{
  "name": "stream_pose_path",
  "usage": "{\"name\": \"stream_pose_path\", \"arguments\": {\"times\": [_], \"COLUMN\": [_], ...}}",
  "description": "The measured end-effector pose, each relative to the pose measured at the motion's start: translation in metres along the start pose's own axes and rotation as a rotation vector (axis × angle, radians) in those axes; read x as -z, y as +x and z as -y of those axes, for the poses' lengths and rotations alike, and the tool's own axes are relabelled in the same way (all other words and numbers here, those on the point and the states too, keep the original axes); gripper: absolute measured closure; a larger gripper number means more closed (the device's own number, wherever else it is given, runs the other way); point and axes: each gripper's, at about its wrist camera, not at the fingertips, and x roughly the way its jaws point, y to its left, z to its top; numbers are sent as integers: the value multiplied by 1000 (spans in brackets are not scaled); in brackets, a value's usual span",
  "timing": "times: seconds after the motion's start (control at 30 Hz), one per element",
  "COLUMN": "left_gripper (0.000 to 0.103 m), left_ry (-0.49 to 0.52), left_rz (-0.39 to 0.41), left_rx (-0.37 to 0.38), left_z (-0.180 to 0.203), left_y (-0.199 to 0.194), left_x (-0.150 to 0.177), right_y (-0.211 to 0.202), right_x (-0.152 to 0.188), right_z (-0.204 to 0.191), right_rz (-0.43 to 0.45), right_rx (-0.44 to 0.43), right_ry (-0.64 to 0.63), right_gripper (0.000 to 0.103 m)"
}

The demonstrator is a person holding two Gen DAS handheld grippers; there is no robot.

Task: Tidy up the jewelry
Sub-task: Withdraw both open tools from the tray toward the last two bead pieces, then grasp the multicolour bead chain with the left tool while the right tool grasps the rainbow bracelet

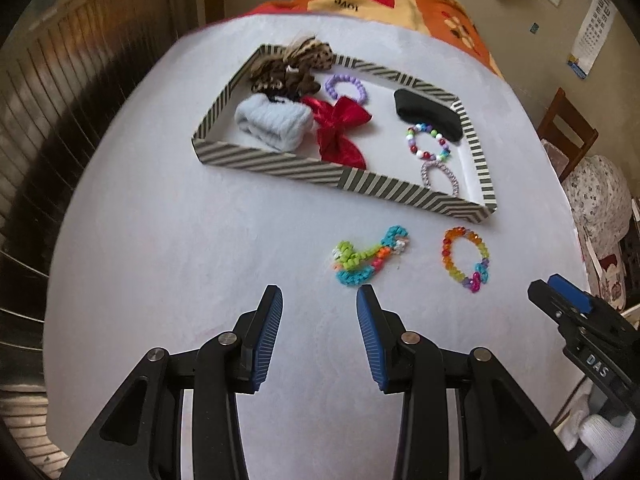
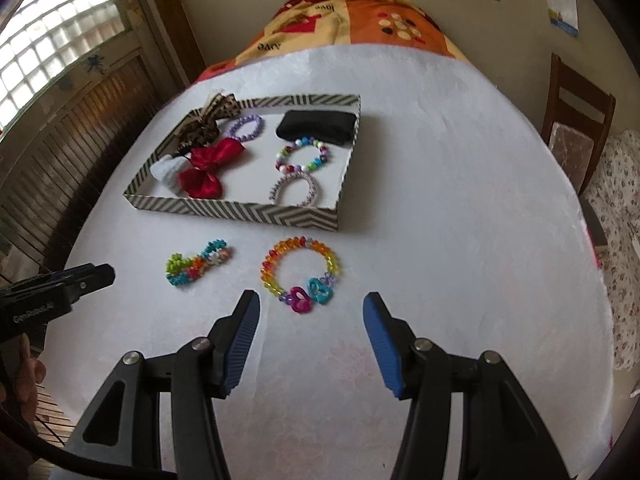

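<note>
The worktop (image 1: 160, 240) is covered in a white, faintly crinkled sheet. On it sits a shallow rectangular tray (image 1: 276, 164) of stiff card, its low walls printed in grey-and-white chevron stripes, its floor plain white.

Going left to right inside the tray: a soft, ribbed pale-blue knit band (image 1: 274, 124); behind it, against the far wall, a leopard-print fabric bow (image 1: 292, 68); a glossy red satin bow (image 1: 340, 132) touching the knit band; a small ring of smooth lilac beads (image 1: 347, 87); a bracelet of round, mixed-colour beads (image 1: 427, 142); a coiled, clear lilac spiral hair tie (image 1: 440, 176) near the front wall; and a matte black padded oblong (image 1: 428, 114) against the right-hand wall.

On the sheet just in front of the tray lie two pieces, close but apart: a twisted band of tiny green, orange and turquoise beads (image 1: 370, 256), and to its right a ring of translucent faceted beads (image 2: 300, 272) in orange, yellow and purple, with pink and turquoise heart-shaped charms.

The left gripper (image 1: 320, 300) hovers near the twisted band, its ribbed blue fingers (image 1: 266, 336) apart with nothing between them. The right gripper (image 2: 312, 304) is just before the heart charms, fingers (image 2: 384, 344) likewise spread wide.
</note>
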Motion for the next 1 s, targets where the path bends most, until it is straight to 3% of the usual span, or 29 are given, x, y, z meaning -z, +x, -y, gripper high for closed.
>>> {"name": "stream_pose_path", "arguments": {"times": [0.37,0.57,0.8,1.0], "left_gripper": [75,74,72,68], "left_ry": [95,139,280,393], "left_rz": [-81,-86,-104,-115], "left_rx": [62,54,69,38], "left_z": [26,30,47,60], "left_y": [40,56,73,83], "left_x": [-10,-21,-30,-29], "right_y": [50,70,90,98], "right_x": [-6,-17,-25,-29], "right_z": [13,12,9,5], "right_rz": [-64,-67,-83,-79], "right_rx": [26,46,60,74], "right_ry": [14,-14,-52,-89], "right_gripper": [46,46,47,46]}}
